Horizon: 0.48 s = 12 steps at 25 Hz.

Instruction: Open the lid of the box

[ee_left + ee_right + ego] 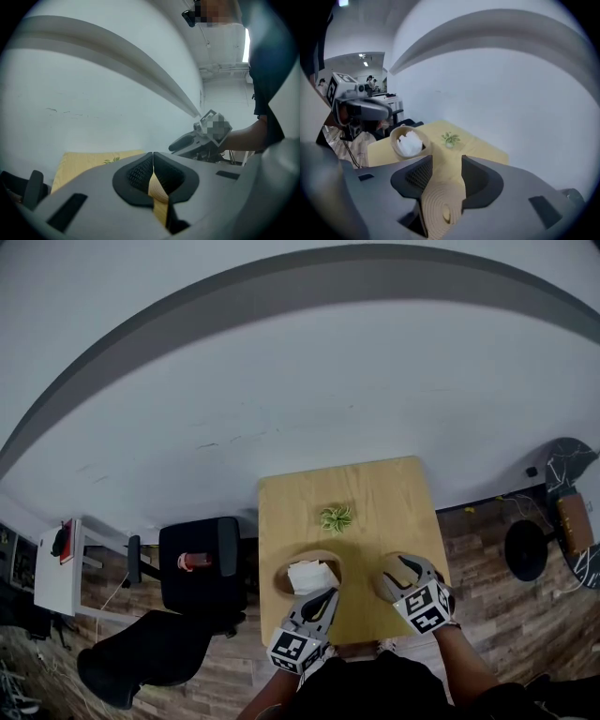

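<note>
On the wooden table (pixel 375 502) stands a round woven box (pixel 281 579), open on top, with white paper (pixel 311 576) inside. My left gripper (pixel 323 601) reaches to its near rim. In the left gripper view its jaws (pixel 153 164) are shut on a thin tan strip, the box's rim (pixel 157 190). To the right, my right gripper (pixel 405 568) is over the round woven lid (pixel 386 585), apart from the box. In the right gripper view the coiled lid (pixel 443 206) fills the gap between the jaws (pixel 443 171), touching both pads. The open box (pixel 408 140) lies beyond.
A small green plant (pixel 336 517) sits mid-table behind the box. A black office chair (pixel 199 573) stands left of the table, a white cabinet (pixel 56 563) further left, a black stool (pixel 527 549) at right. The wall runs close behind the table.
</note>
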Tool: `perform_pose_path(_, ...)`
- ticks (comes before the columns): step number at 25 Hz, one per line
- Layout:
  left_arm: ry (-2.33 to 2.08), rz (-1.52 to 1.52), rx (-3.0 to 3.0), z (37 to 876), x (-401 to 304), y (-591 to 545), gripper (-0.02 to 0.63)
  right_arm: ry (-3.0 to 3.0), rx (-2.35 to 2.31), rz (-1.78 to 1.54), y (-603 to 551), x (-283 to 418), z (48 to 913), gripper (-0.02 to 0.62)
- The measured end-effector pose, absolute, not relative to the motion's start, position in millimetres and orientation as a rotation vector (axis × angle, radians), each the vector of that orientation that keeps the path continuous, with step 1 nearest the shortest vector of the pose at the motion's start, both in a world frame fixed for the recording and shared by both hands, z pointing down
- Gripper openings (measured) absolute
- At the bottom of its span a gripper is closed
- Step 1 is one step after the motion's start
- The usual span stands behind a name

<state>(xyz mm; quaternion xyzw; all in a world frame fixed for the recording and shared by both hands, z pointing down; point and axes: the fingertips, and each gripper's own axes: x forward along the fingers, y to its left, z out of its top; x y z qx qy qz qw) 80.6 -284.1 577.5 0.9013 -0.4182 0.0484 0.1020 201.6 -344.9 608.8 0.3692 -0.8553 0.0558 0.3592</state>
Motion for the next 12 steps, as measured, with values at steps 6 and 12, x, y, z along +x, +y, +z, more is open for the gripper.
perform_pose_path(6, -1.306, 0.022, 2.654, 545.2, 67.2, -288.9, 0.020, -2.314, 1.093, -0.057, -348.9, 189.7, 536.7, 0.112)
perform_pose_path(12, -1.301, 0.001, 2.677, 539.7, 64.0, -290.3, 0.020, -2.434, 1.206, -0.205, -340.1, 175.0, 491.4, 0.020)
